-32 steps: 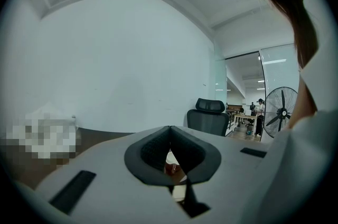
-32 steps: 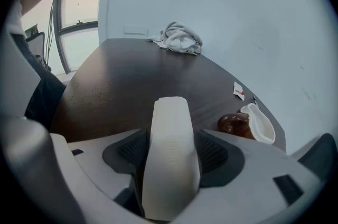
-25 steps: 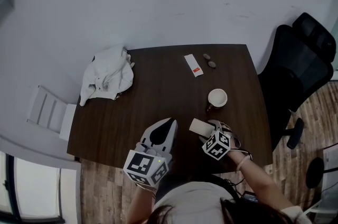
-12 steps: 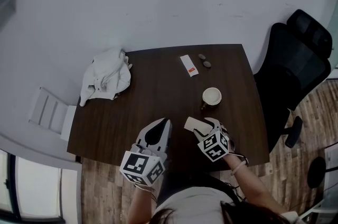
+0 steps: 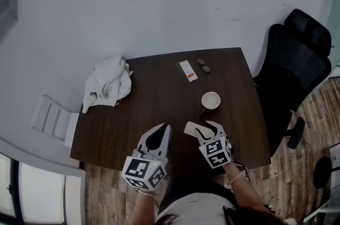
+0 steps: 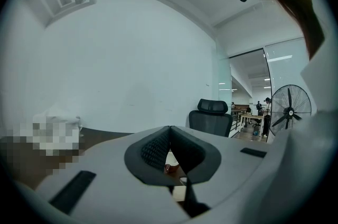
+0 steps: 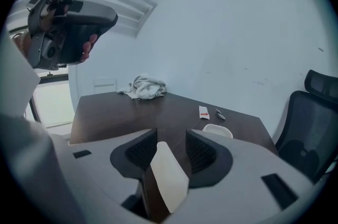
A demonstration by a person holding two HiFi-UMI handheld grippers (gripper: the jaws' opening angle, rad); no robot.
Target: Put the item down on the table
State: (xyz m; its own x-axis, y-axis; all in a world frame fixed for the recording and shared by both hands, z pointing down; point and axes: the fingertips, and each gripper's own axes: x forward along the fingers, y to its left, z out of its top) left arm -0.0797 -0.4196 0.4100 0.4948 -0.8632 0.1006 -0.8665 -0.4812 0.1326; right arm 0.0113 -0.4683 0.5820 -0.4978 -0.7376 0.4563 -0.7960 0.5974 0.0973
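A small white card (image 5: 191, 127) lies at the near middle of the dark wooden table (image 5: 154, 96). In the right gripper view the card (image 7: 169, 178) stands tilted between the two jaws. It leans toward the left pad, and a gap shows on the right side. My right gripper (image 5: 206, 127) is low at the table's near edge, and its jaws are closing around the card. My left gripper (image 5: 162, 131) hovers to the left of the card, its fingertips together with nothing in them.
A white cup (image 5: 210, 100) stands just beyond the right gripper. Farther back lie a white sachet (image 5: 187, 70) and two small dark objects (image 5: 203, 65). A crumpled white cloth (image 5: 108, 83) sits at the far left corner. A black office chair (image 5: 297, 65) is right of the table.
The right gripper's jaws have narrowed around the white card. Both grippers stay near the table's front edge, and the head view has shifted slightly.
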